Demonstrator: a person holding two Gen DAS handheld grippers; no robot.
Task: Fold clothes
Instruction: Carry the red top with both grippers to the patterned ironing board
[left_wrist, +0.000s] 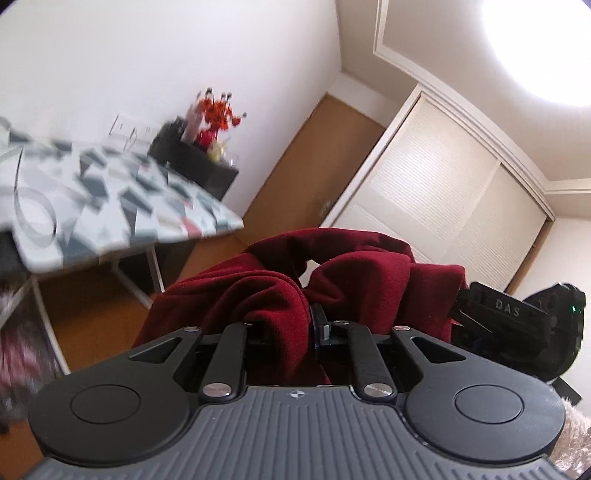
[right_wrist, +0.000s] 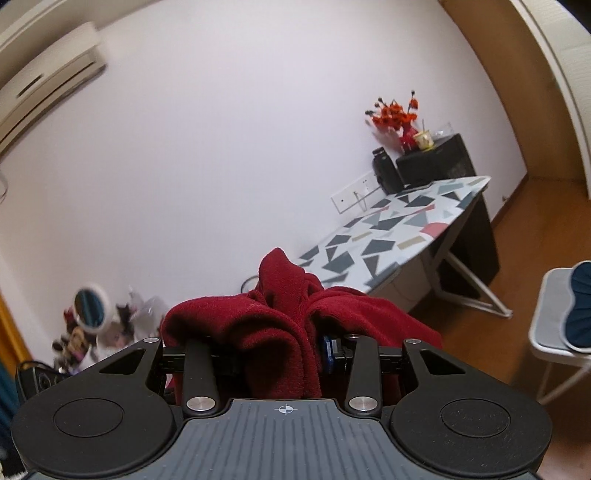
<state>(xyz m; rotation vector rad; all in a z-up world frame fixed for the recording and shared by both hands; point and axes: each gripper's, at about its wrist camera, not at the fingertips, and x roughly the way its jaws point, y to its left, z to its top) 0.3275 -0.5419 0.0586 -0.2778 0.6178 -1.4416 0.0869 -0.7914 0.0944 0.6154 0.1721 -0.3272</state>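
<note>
A dark red fleece garment (left_wrist: 295, 291) is seen bunched and clamped in the left gripper (left_wrist: 291, 325), its folds heaped over the fingers and blocking much of the view ahead; the same garment (right_wrist: 288, 325) is likewise pinched in the right gripper (right_wrist: 280, 350), held in the air, clear of the table; the right gripper's body (left_wrist: 517, 317) is glimpsed just beside the cloth in the left wrist view. A table with a geometric-patterned top (right_wrist: 399, 229) is shown against the white wall; a black cabinet (right_wrist: 439, 158) topped with red flowers (right_wrist: 395, 114) is set at its far end; a grey chair (right_wrist: 550, 317) is placed on the wooden floor at right; sliding wardrobe doors (left_wrist: 436, 192) are visible beyond.
</note>
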